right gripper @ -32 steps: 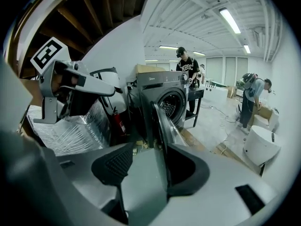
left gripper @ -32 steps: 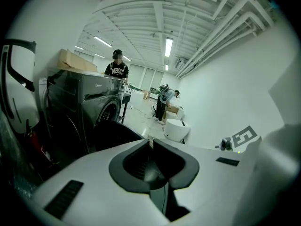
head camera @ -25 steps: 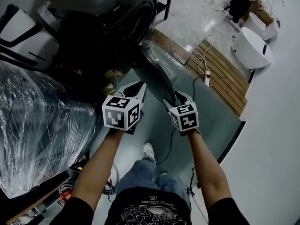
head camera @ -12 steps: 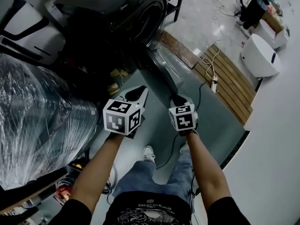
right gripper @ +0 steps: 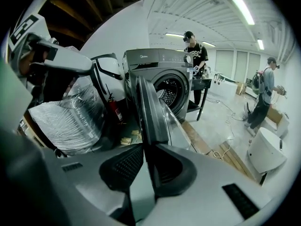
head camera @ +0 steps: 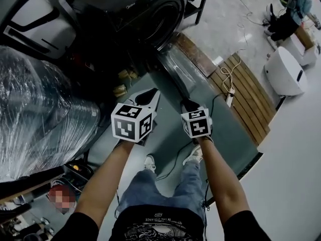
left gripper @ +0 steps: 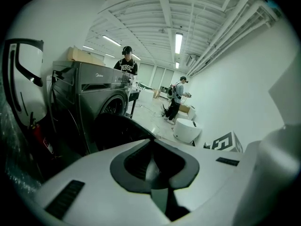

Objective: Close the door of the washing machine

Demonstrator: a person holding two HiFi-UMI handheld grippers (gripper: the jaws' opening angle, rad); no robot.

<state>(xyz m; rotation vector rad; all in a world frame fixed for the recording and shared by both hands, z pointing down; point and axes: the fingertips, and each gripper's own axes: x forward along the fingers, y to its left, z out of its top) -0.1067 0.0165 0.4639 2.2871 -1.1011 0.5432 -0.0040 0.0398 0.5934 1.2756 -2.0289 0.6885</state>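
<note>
Grey floor (head camera: 225, 19) spreads behind a dark front-loading washer (head camera: 150, 14) at the top of the head view. Its door (head camera: 178, 69) is swung wide open and sticks out from the drum toward the person, over a green mat (head camera: 225, 129).

The right tongs (head camera: 187, 103) meet the door's outer end. In the right gripper view the door (right gripper: 150, 107) runs edge-on down into the right tongs (right gripper: 143, 147), which pinch that edge with a pad on each face. The washer (right gripper: 164, 69) stands beyond, its drum opening in sight.

The left tongs (head camera: 154, 92) hang just beside the door on its left. In the left gripper view the left tongs (left gripper: 151, 159) are pressed together with nothing between them. The door (left gripper: 117, 131) is a dark curved shape past their tip, and the washer (left gripper: 101, 93) stands behind it.

A bundle (head camera: 40, 114) wrapped in clear film fills the left of the head view, near the left arm. Right of the door lies a slatted wooden platform (head camera: 251, 99) with a power strip (head camera: 229, 98) at its near edge. A white round unit (head camera: 286, 72) sits farther right, and a person (head camera: 293, 4) stands well off in the far corner. A white machine (head camera: 35, 24) stands left of the washer.
</note>
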